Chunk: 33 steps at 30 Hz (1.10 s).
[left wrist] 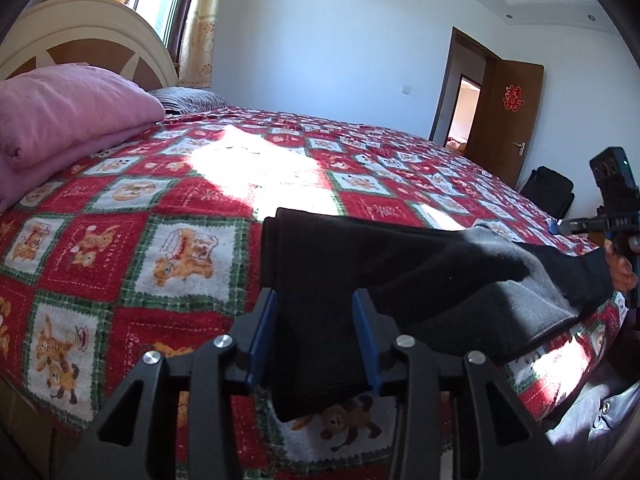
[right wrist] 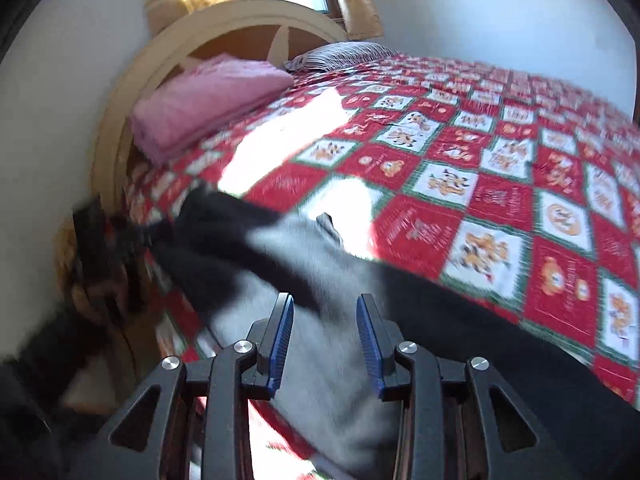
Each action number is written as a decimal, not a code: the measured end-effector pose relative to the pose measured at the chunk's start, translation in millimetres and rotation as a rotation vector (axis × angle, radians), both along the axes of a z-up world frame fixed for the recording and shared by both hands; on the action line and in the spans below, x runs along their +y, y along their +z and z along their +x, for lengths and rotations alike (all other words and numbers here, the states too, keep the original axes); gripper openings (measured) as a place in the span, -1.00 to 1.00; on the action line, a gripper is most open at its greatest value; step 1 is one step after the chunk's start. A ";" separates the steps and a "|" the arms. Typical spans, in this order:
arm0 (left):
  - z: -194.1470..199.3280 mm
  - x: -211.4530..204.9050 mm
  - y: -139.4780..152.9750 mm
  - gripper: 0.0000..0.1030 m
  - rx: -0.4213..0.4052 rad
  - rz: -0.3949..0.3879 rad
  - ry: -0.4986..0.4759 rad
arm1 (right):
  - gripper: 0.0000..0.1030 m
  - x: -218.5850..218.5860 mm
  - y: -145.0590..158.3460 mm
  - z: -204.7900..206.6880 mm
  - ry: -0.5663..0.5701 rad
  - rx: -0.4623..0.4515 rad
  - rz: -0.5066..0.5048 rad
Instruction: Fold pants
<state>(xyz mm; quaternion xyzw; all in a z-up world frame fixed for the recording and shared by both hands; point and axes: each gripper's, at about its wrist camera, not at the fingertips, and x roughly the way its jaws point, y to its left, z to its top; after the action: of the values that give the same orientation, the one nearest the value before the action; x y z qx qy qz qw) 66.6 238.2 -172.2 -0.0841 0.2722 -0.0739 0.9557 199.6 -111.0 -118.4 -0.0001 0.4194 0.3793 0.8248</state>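
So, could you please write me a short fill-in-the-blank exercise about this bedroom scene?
1. The black pants lie on a ____ and white checked bedspread.
2. The folded blanket by the headboard is ____.
3. The left gripper has its blue pads on either side of the ____.
4. The brown door stands ____.

Missing words: red; pink; pants; open
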 end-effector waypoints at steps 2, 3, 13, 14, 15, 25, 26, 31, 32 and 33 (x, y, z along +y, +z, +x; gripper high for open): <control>5.1 -1.4 2.2 -0.19 -0.001 0.000 -0.003 | -0.33 15.5 -8.4 33.2 -0.023 0.109 0.049; 9.2 -1.7 3.9 -0.19 0.000 -0.001 -0.004 | -0.33 22.0 -13.6 46.9 -0.034 0.160 0.067; 24.3 -9.8 3.9 0.13 -0.013 0.051 0.004 | -0.89 66.5 -55.0 88.7 -0.081 0.361 0.123; 23.0 -9.7 4.5 0.17 -0.025 0.058 0.013 | -0.90 64.7 -46.5 86.3 -0.085 0.323 0.130; 23.3 -9.2 4.5 0.21 -0.031 0.062 0.022 | -0.91 61.3 -37.5 83.7 -0.094 0.287 0.149; 4.5 -13.5 5.2 0.50 -0.041 0.164 0.100 | -0.89 51.2 -64.1 86.0 -0.229 0.207 0.002; 1.8 -12.9 6.9 0.56 -0.053 0.174 0.109 | -0.73 47.6 -59.9 79.7 -0.240 0.181 -0.003; 11.4 -7.0 15.3 0.63 -0.063 0.193 0.144 | -0.21 55.3 -19.6 25.8 -0.171 -0.027 -0.019; 15.9 -6.6 16.3 0.63 -0.055 0.192 0.146 | -0.21 64.1 -14.2 14.0 -0.136 -0.056 -0.023; 20.7 -6.6 17.7 0.63 -0.054 0.184 0.134 | -0.21 76.0 -10.1 1.0 -0.088 -0.082 -0.021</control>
<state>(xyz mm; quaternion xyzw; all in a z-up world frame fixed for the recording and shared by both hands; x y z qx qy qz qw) 87.3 231.6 -154.4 -0.0118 0.2458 0.0133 0.9692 200.6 -35.0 -128.5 -0.0059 0.3889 0.3379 0.8571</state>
